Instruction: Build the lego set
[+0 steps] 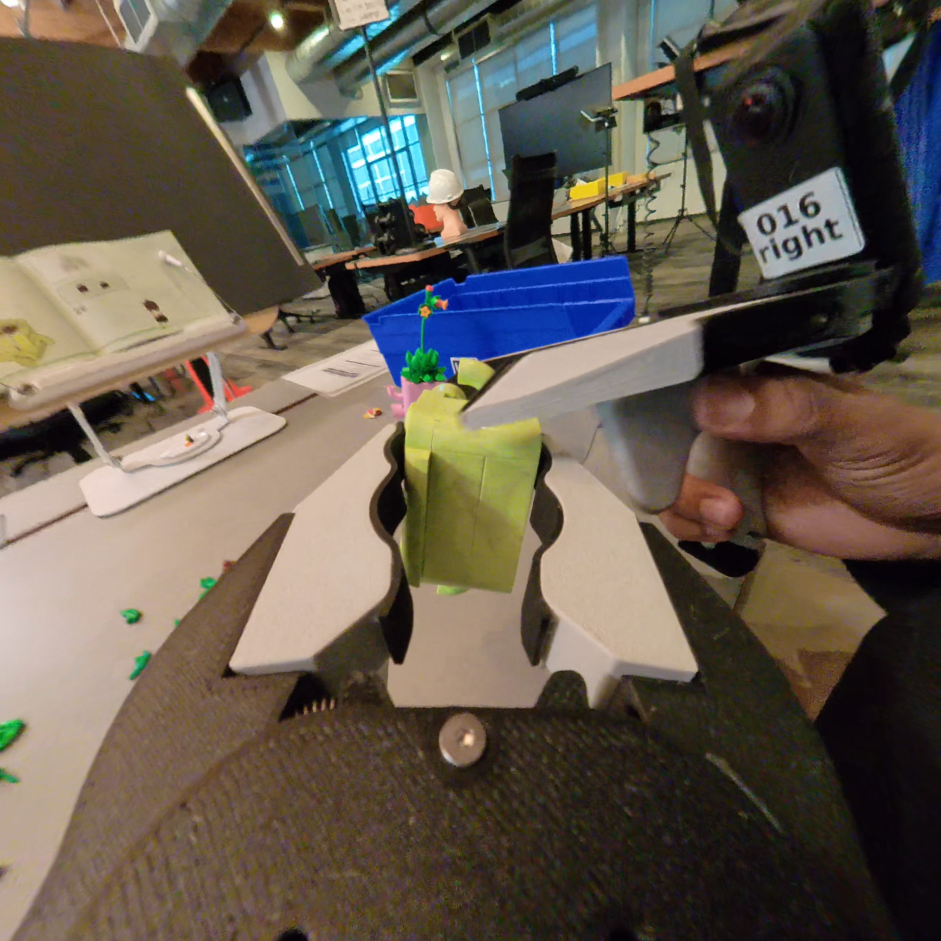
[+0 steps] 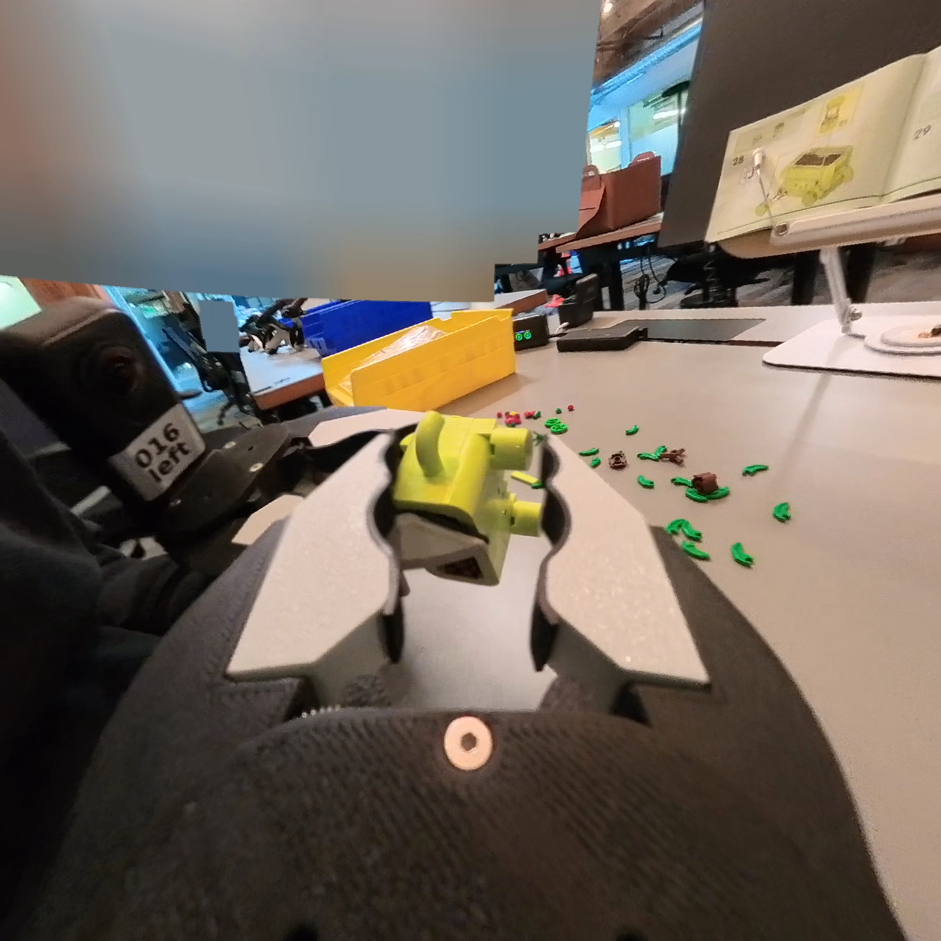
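Observation:
A lime green lego build (image 1: 473,514) is held above the grey table (image 1: 76,585). My left gripper (image 1: 471,443) is shut on its lower part. My right gripper (image 1: 471,407) comes in from the right, one finger lying across the top of the build, the other hidden behind it. In the right wrist view the build (image 2: 453,483) sits between the fingers of my right gripper (image 2: 471,438), which touch it on both sides. It has a curved handle and round pegs. A fingertip (image 2: 433,545) of the left gripper shows under it.
Loose green leaf pieces (image 2: 692,534), brown pieces (image 2: 705,481) and small red ones (image 2: 514,417) lie scattered on the table. A pink pot with a green plant (image 1: 422,366) stands before a blue bin (image 1: 509,315). A yellow bin (image 2: 422,366) and an instruction booklet on a stand (image 2: 825,147) stand farther back. My two grippers' fingertips are within a few centimetres of each other.

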A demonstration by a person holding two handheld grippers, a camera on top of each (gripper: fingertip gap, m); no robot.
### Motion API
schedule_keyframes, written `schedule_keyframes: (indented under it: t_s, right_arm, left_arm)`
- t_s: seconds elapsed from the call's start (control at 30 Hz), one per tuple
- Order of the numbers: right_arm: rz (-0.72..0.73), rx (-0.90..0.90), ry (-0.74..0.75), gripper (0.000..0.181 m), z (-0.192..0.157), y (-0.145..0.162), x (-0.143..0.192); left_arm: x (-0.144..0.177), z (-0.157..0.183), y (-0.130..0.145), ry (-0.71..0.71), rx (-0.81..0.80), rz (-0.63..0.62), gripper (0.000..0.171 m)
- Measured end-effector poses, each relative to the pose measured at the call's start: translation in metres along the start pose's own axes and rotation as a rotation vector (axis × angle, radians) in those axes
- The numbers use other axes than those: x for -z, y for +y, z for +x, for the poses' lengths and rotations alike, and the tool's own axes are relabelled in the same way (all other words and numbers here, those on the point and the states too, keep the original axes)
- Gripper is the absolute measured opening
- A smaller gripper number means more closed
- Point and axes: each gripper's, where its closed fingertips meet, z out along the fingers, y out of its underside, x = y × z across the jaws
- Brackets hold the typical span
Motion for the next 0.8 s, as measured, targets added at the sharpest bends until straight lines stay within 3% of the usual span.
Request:
schedule_keyframes:
  t_s: [0.07,0.1,0.23,0.3,0.37,0.5,0.6,0.67,0.8]
  right_arm:
    - [0.060,-0.054,0.011,0.100,0.014,-0.014,0.007]
    - [0.096,-0.067,0.010,0.104,0.021,-0.021,0.013]
    - [0.166,-0.032,0.051,0.106,0.041,-0.031,0.031]
    - [0.176,0.031,0.066,0.102,0.043,-0.031,0.034]
    - [0.177,0.052,0.079,0.098,0.044,-0.032,0.033]
    - [0.177,0.017,0.031,0.103,0.039,-0.037,0.033]
    - [0.137,0.065,0.055,0.101,0.046,-0.033,0.038]
    - [0.010,0.086,0.050,0.099,0.052,-0.021,0.038]
    - [-0.217,0.123,0.067,0.100,0.067,0.007,0.046]
  left_arm:
    - [0.000,-0.011,0.001,0.004,0.123,0.000,0.046]
    - [0.001,-0.018,0.003,0.010,0.213,0.007,0.046]
    - [0.002,-0.039,0.019,0.098,0.634,0.016,0.046]
    - [-0.001,-0.039,0.039,0.077,0.560,-0.065,0.046]
    - [-0.002,-0.034,0.032,0.106,0.548,-0.040,0.046]
    - [-0.009,-0.031,0.034,0.163,0.676,-0.054,0.046]
    - [-0.015,-0.009,0.052,0.338,0.785,-0.249,0.046]
    - [-0.012,0.007,0.061,0.487,0.894,-0.383,0.046]
    - [-0.007,0.019,0.071,0.606,0.930,-0.546,0.047]
